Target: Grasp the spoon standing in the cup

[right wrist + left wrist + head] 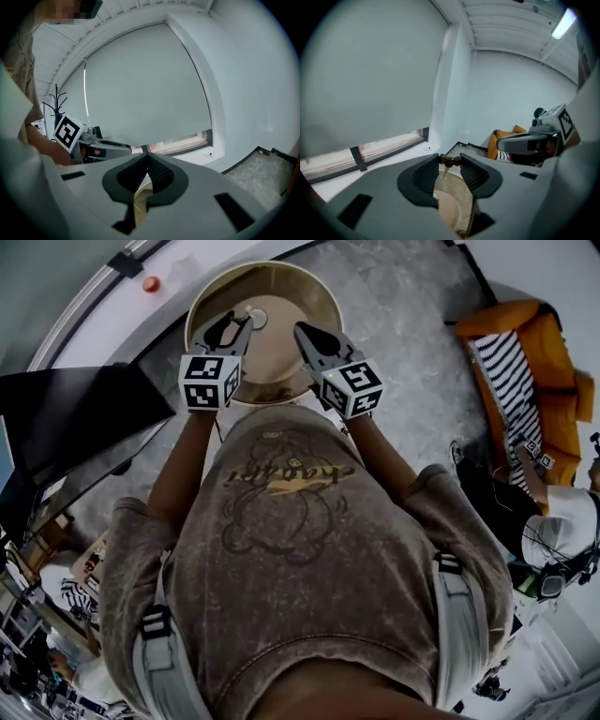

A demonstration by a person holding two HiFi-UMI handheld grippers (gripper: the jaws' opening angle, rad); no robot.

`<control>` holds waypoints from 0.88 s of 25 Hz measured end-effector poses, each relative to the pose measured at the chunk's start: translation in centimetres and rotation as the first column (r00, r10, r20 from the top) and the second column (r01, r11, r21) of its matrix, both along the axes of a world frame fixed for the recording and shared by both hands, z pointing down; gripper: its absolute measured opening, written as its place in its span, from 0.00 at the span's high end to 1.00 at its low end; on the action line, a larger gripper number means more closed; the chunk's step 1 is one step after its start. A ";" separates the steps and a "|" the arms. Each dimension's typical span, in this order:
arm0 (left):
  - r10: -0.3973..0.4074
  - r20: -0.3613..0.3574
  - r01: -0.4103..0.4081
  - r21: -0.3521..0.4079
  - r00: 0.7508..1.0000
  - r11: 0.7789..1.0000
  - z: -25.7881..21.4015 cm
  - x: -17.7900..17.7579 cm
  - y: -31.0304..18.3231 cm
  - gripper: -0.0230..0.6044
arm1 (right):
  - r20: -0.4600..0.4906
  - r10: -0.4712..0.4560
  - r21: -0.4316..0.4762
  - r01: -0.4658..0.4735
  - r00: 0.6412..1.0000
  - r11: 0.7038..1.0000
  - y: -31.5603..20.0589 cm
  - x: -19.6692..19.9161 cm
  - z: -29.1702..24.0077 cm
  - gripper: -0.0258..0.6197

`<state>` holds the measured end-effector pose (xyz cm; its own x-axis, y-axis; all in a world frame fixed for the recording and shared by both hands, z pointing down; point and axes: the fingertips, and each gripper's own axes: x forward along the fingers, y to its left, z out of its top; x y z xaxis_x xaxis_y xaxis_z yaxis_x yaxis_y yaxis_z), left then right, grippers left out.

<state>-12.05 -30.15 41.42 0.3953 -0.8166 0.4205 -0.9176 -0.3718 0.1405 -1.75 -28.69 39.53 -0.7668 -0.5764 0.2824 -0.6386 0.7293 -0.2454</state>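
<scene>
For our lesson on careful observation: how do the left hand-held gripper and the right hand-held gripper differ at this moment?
Jaws: the left hand-held gripper has its jaws apart; the right hand-held gripper has its tips together.
Load: the left hand-held gripper pinches the brown beaded end of the spoon between its tips; the right hand-held gripper holds nothing.
Shared: both hang over the round table.

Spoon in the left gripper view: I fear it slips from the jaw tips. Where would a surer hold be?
Likely lower on the spoon: its pale stem just under the brown beads, taken from the side and deeper between the left gripper pads. The beads are round and only the tips pinch them.
</scene>
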 end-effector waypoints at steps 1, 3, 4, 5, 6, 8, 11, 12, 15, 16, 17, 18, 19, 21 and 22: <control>0.005 -0.001 -0.005 0.010 1.000 1.000 -0.8 0.0 0.5 0.72 | 0.007 -0.001 0.008 0.001 1.000 1.000 0.0 0.1 -0.5 0.93; 0.013 -0.005 -0.013 0.028 1.000 1.000 -2.2 0.1 1.3 0.72 | 0.019 -0.004 0.022 0.004 1.000 1.000 0.1 0.1 -1.5 0.93; 0.014 -0.008 -0.014 0.035 1.000 0.999 -2.9 0.0 1.8 0.72 | 0.022 -0.008 0.028 0.007 1.000 1.000 0.2 0.0 -1.9 0.93; 0.014 -0.014 -0.014 0.041 1.000 0.999 -3.5 -0.1 2.3 0.72 | 0.026 -0.011 0.034 0.010 1.000 0.999 0.4 -0.1 -2.4 0.93; 0.013 -0.021 -0.012 0.047 1.000 0.999 -4.1 -0.3 2.9 0.72 | 0.031 -0.014 0.041 0.012 0.999 0.999 0.5 -0.1 -2.9 0.93; 0.006 -0.037 -0.004 0.057 0.999 0.998 -5.2 -0.7 3.9 0.72 | 0.044 -0.016 0.057 0.013 0.999 0.998 0.8 -0.2 -3.8 0.93; -0.012 -0.051 0.015 0.073 0.999 0.997 -6.5 -1.5 5.0 0.72 | 0.056 -0.020 0.070 0.017 0.998 0.997 1.2 -0.3 -4.7 0.93; -0.018 -0.053 0.022 0.079 0.998 0.997 -6.9 -1.7 5.3 0.72 | 0.056 -0.025 0.071 0.021 0.998 0.997 1.3 -0.4 -4.9 0.93; -0.037 -0.052 0.042 0.097 0.998 0.994 -7.5 -2.2 5.8 0.72 | 0.052 -0.036 0.072 0.032 0.998 0.997 1.7 -0.6 -4.9 0.93; -0.044 -0.052 0.050 0.102 0.998 0.994 -7.6 -2.4 6.0 0.72 | 0.051 -0.038 0.072 0.034 0.998 0.997 1.9 -0.7 -4.9 0.93; -0.052 -0.054 0.057 0.106 0.997 0.993 -7.8 -2.5 6.1 0.72 | 0.049 -0.040 0.072 0.036 0.998 0.997 1.9 -0.7 -4.9 0.93; -0.058 -0.056 0.064 0.110 0.997 0.992 -7.9 -2.7 6.2 0.72 | 0.048 -0.042 0.073 0.039 0.998 0.997 2.0 -0.8 -4.9 0.93; -0.063 -0.058 0.069 0.113 0.996 0.991 -8.0 -2.8 6.2 0.72 | 0.047 -0.044 0.074 0.041 0.998 0.996 2.1 -0.8 -5.0 0.93; -0.068 -0.059 0.074 0.119 0.996 0.990 -8.1 -2.9 6.3 0.72 | 0.046 -0.048 0.076 0.044 0.998 0.996 2.2 -1.0 -5.1 0.93; -0.067 -0.060 0.074 0.122 0.996 0.990 -8.2 -2.9 6.4 0.72 | 0.045 -0.049 0.077 0.045 0.998 0.996 2.3 -1.0 -5.1 0.93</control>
<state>-14.92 -23.78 33.24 0.3544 -0.8880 0.2931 -0.9344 -0.3238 0.1487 -2.77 -26.42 34.38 -0.8050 -0.5578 0.2021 -0.5922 0.7760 -0.2171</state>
